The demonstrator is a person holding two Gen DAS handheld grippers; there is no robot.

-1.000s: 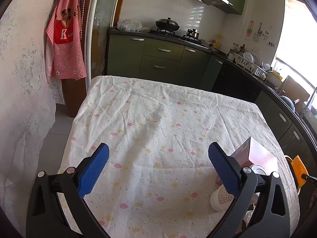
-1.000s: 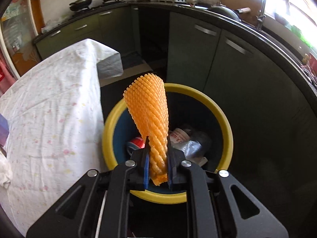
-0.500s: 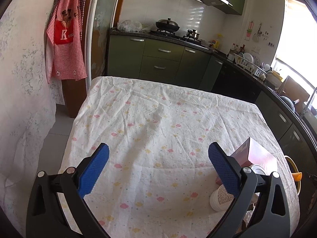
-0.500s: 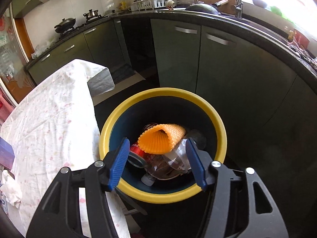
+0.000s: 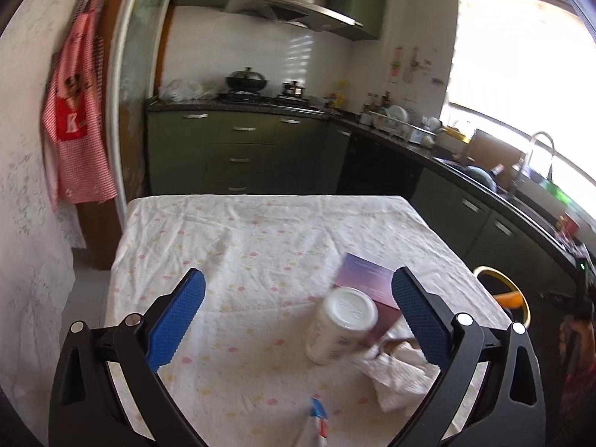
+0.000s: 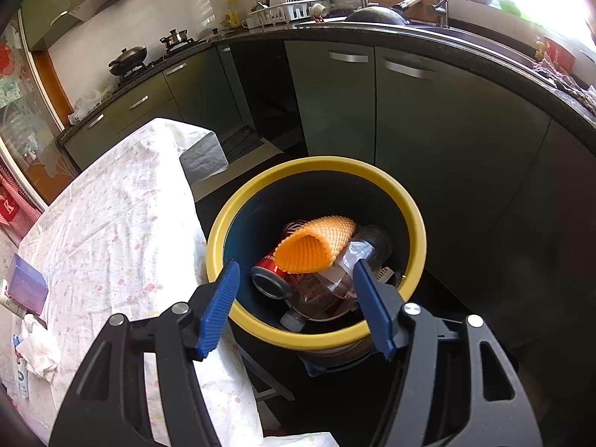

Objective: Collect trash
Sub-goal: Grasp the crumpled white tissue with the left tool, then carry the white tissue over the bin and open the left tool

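My right gripper (image 6: 296, 307) is open and empty above the near rim of a yellow-rimmed dark bin (image 6: 417, 223). An orange foam net (image 6: 314, 249) lies in the bin on a red can (image 6: 270, 279) and clear plastic bottles (image 6: 335, 290). My left gripper (image 5: 298, 316) is open and empty over the table. Between its fingers lie a white bottle (image 5: 341, 324) on its side, a purple box (image 5: 367, 279), crumpled white tissue (image 5: 395, 376) and a small tube (image 5: 318, 421). The bin (image 5: 519, 298) shows past the table's right edge.
The table has a white floral cloth (image 5: 242, 246). Dark green kitchen cabinets (image 6: 409, 119) and a counter curve behind the bin. A red checked apron (image 5: 74, 130) hangs on the wall at left. The box (image 6: 26, 287) and tissue (image 6: 37, 350) also show in the right wrist view.
My right gripper opened and the orange foam net dropped into the bin. My left gripper pulled back and turned right, bringing the bottle, box and tissue between its fingers.
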